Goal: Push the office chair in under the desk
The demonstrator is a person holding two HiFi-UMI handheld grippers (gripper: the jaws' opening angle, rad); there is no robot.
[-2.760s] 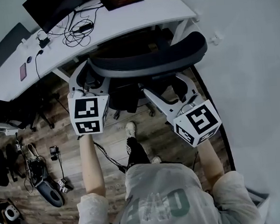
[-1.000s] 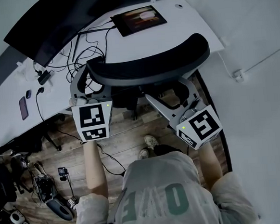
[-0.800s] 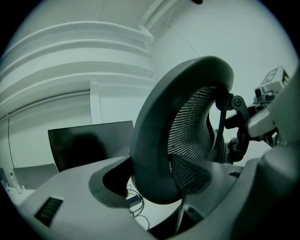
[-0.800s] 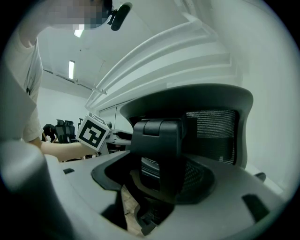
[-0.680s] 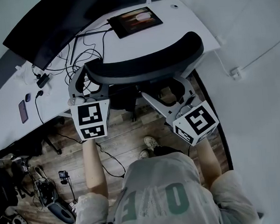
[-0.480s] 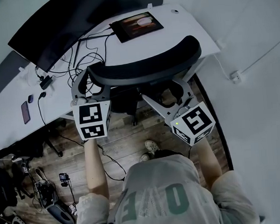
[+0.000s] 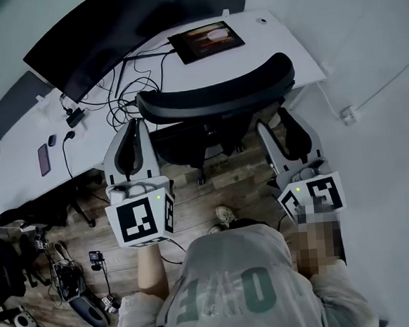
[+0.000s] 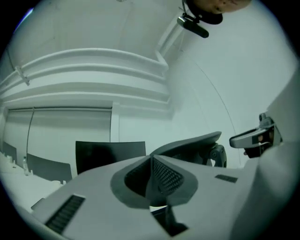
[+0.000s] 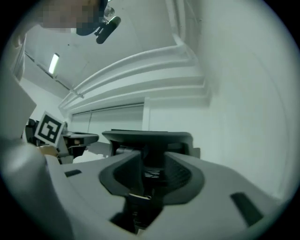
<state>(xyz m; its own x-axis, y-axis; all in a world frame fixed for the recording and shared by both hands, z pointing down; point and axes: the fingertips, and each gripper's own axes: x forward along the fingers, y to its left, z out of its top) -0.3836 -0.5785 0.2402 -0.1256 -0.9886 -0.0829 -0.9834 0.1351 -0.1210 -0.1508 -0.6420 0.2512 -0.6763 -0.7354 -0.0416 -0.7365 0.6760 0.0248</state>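
The office chair's black backrest (image 7: 217, 95) stands close against the front edge of the white desk (image 7: 266, 45), with its seat hidden beneath. Its two grey armrests (image 7: 133, 152) point back toward me. My left gripper (image 7: 131, 189) is just behind the left armrest's rear end; its jaws are closing and look pressed together with nothing between them (image 8: 151, 164). My right gripper (image 7: 306, 179) is behind the right armrest (image 7: 291, 142); its jaws are closing too, but a gap remains (image 9: 150, 173). Nothing lies in that gap, and the backrest (image 9: 147, 137) shows beyond it.
A dark monitor (image 7: 102, 33), a tangle of cables (image 7: 124, 84), a phone (image 7: 43, 159) and a dark mat with a mouse (image 7: 205, 43) lie on the desk. Gear and cables (image 7: 65, 279) litter the wooden floor at left. A white wall (image 7: 379, 145) runs along the right.
Both grippers have drawn back from the armrests toward me. The left jaws have come together and the right jaws have narrowed. The chair sits squarer to the desk.
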